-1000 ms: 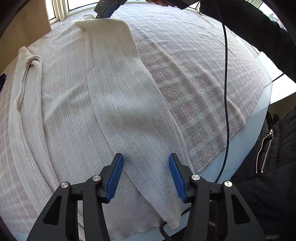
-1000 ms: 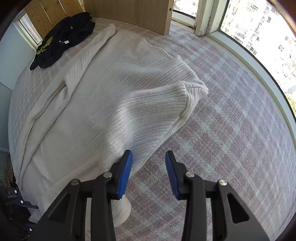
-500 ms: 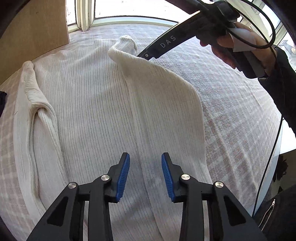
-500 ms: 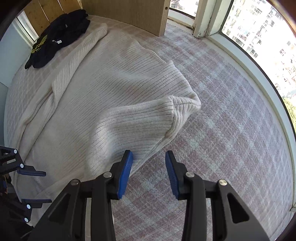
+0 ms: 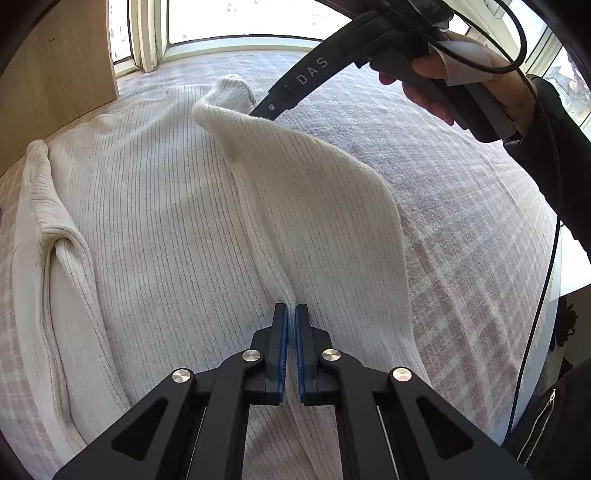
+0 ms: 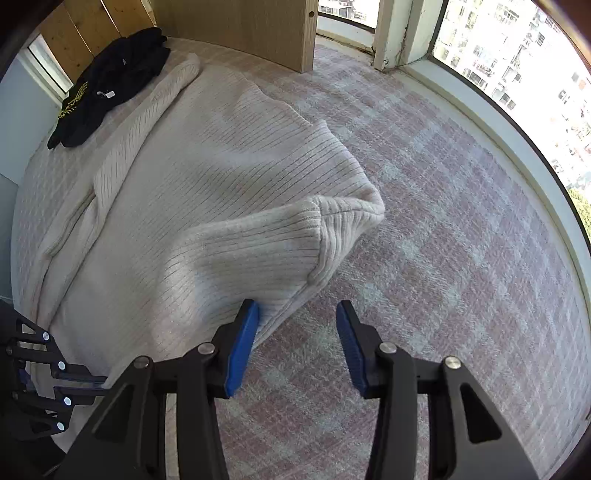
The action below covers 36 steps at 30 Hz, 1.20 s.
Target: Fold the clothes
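The left claw (image 5: 291, 319) is pressed together on a raised ridge of the sweater (image 5: 155, 229), its blue pads (image 5: 282, 343) pinching a seam-like fold of cream ribbed knit near the lower middle of the garment. From that pinch the fold runs away and up to a lifted corner of the sweater at the far end, beside the tip of the right claw's black body, which carries the letters "DAS". A hand (image 5: 476, 85) in a dark sleeve (image 5: 554, 147) grips that tool's handle, and a black cable (image 5: 546, 229) hangs from it down the right side of the left wrist view.

In the right wrist view the right claw (image 6: 297, 328) is spread wide. Its left pad (image 6: 242, 350) touches the edge of the lifted flap, with knit resting against it; the right pad is apart from the fabric, over the bed (image 6: 461, 258). Nothing is pinched between them. The ribbed cuff or hem of the flap stands just beyond the claw, folded over the sweater's body.

The sweater lies spread across the bed's pink-and-white checked cover, one sleeve (image 6: 147, 122) folded along its far side. Beyond it, a dark garment (image 6: 110, 85) lies bunched near a wooden panel (image 6: 236, 26). Windows (image 6: 517, 66) curve round the far edge of the bed.
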Motion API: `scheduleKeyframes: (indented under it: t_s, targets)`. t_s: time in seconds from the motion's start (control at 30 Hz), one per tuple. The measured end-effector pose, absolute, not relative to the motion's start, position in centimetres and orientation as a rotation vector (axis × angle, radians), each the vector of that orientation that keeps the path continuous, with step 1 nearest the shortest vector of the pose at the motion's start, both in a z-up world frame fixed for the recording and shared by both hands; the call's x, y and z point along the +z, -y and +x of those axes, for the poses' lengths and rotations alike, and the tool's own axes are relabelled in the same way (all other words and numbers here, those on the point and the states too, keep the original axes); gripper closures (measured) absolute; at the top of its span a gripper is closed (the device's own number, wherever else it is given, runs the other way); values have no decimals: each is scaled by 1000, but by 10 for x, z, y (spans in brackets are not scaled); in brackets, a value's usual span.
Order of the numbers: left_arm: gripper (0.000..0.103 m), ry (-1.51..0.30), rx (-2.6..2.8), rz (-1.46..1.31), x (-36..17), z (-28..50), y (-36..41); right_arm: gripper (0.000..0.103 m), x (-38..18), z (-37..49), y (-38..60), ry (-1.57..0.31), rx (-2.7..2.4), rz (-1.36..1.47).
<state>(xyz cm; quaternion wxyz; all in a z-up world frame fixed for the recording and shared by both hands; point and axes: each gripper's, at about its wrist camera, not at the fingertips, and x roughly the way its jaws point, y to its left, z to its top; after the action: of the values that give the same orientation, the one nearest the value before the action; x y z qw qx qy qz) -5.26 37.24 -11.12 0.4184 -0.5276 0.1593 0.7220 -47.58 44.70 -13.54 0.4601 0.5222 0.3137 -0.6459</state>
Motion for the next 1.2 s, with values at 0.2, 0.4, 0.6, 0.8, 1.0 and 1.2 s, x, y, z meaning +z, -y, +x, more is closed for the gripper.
scheduleKeyframes:
  t_s: [0.2,0.4,0.6,0.8,1.0,1.2]
  targets:
    - [100,-276,1916,-1324,-97,-60,-330,59,-127,-478,-458,-701,-1556,1309]
    - [100,-314,1932,-1378,-110,-65,-325,59,-128,-461,-452,-708,-1459,1279]
    - [91,-418,1905,-1384,-121,-57,-342,45,-132,-492,-463,-795,-1638,1283]
    - [75,-299,1973,-1346,-93,-53,-313,45,-106,-465,-491,-770,-1602,1222]
    - [73,-291,1903,-1333,-81,-26,-309,45,-102,-426,-515,-816,-1526,1180]
    - [73,-301,1844,-1325,-90,-17,-323,45,-115,-393,-519,-904,-1489,1152]
